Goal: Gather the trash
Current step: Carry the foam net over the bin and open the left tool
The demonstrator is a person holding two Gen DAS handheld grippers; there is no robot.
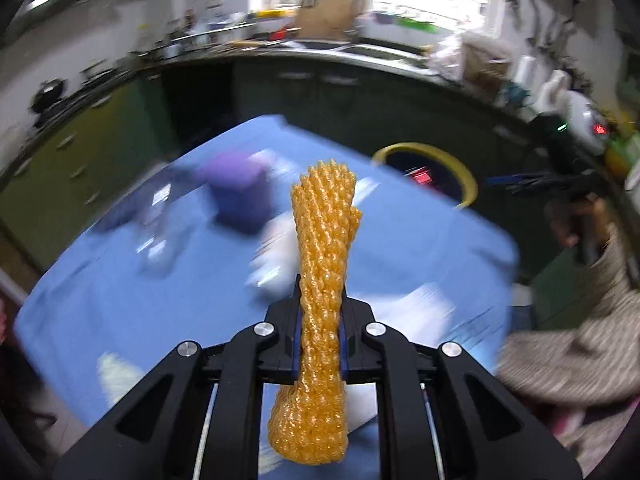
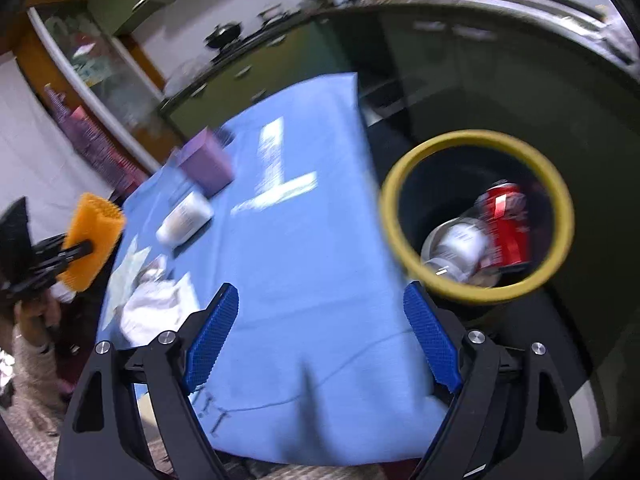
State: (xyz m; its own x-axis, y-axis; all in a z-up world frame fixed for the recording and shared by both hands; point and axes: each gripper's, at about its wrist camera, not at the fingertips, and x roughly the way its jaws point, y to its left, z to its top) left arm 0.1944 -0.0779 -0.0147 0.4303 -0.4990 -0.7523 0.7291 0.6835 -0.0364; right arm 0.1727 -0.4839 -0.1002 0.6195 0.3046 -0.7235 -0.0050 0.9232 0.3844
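Note:
My left gripper (image 1: 320, 300) is shut on an orange foam net sleeve (image 1: 324, 280), held above the blue-covered table (image 1: 140, 300). In the right wrist view the sleeve (image 2: 94, 240) shows at the far left, clamped in the left gripper (image 2: 78, 250). My right gripper (image 2: 320, 320) is open and empty over the table's (image 2: 300, 280) near edge. A black bin with a yellow rim (image 2: 476, 216) stands right of the table, holding a red can (image 2: 506, 224) and a silver can (image 2: 456, 246). The bin (image 1: 428, 172) also shows in the left wrist view.
On the table lie a purple box (image 2: 206, 162), a white jar on its side (image 2: 186, 218), crumpled white paper (image 2: 154, 308) and flat papers (image 2: 278, 172). Dark green kitchen cabinets (image 2: 460, 80) stand behind. The right gripper (image 1: 560, 176) shows at the right.

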